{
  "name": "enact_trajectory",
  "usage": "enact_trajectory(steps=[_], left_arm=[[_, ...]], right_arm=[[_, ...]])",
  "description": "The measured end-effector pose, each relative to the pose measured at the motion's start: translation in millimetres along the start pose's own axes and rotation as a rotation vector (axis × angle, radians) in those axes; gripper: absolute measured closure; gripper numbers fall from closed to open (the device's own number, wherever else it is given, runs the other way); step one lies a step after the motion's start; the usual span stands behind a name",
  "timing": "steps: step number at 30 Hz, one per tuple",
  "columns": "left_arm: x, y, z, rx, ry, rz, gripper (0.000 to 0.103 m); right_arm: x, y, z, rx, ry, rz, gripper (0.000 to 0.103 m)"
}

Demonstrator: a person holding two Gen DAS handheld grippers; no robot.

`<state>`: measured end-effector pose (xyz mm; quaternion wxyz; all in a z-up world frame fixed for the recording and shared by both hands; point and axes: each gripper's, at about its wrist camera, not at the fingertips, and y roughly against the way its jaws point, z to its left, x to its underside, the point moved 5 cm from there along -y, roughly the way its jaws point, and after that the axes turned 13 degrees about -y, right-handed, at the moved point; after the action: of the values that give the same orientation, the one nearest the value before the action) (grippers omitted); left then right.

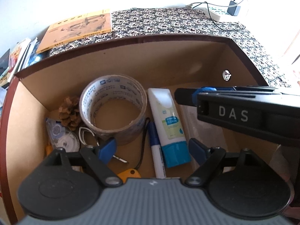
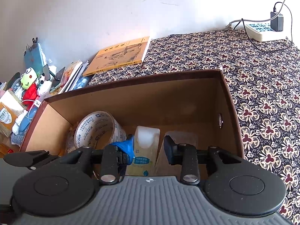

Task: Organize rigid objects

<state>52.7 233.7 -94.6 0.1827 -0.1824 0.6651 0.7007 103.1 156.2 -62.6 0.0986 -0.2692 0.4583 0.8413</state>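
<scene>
both grippers' fingers point(image 1: 106, 151) spread wide, empty, over box point(image 1: 131, 60).

A surface covered with a patterned cloth point(image 2: 262, 97) of cream and dark red flowers carries everything. On it stands an open cardboard box point(image 2: 231, 101). Behind the box, near the wall, lies a yellow book point(image 2: 120, 56). In the far right corner rests a white power strip point(image 2: 262, 30) with a dark adapter point(image 2: 276, 22) plugged in.

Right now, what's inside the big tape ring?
Inside the tape roll only bare brown floor of the cardboard box shows. Its near wall hides a sliver of that floor.
</scene>
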Motion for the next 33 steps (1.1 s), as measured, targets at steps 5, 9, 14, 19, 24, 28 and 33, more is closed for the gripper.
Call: enact_trajectory(steps=[5, 9, 14, 19, 24, 28, 33], left_arm=[[1.6, 1.2, 1.1, -0.027, 0.013, 0.002, 0.019], [0.2, 2.8, 2.3, -0.052, 0.013, -0.005, 0.019], [-0.4, 7.0, 3.3, -0.119, 0.027, -0.002, 0.019], [0.1, 25.8, 8.0, -0.170, 0.082, -0.021, 0.019], [5.8, 50.7, 3.7, -0.236, 0.110, -0.025, 0.019], [12.4, 70.7, -7.6, -0.280, 0.127, -0.025, 0.019], [16.2, 99.3, -31.0, -0.335, 0.122, -0.058, 0.019]], right_arm=[[1.3, 0.3, 0.9, -0.012, 0.003, 0.009, 0.085], [-0.9, 0.7, 0.1, -0.025, -0.002, 0.012, 0.085], [-2.0, 8.4, 3.3, -0.041, 0.004, 0.003, 0.085], [-1.0, 31.0, 10.4, -0.064, 0.040, -0.038, 0.085], [1.5, 57.2, 6.4, -0.105, 0.048, -0.068, 0.085], [5.2, 79.4, 3.6, -0.140, 0.054, -0.096, 0.085], [14.0, 107.7, -3.6, -0.156, 0.050, -0.127, 0.085]])
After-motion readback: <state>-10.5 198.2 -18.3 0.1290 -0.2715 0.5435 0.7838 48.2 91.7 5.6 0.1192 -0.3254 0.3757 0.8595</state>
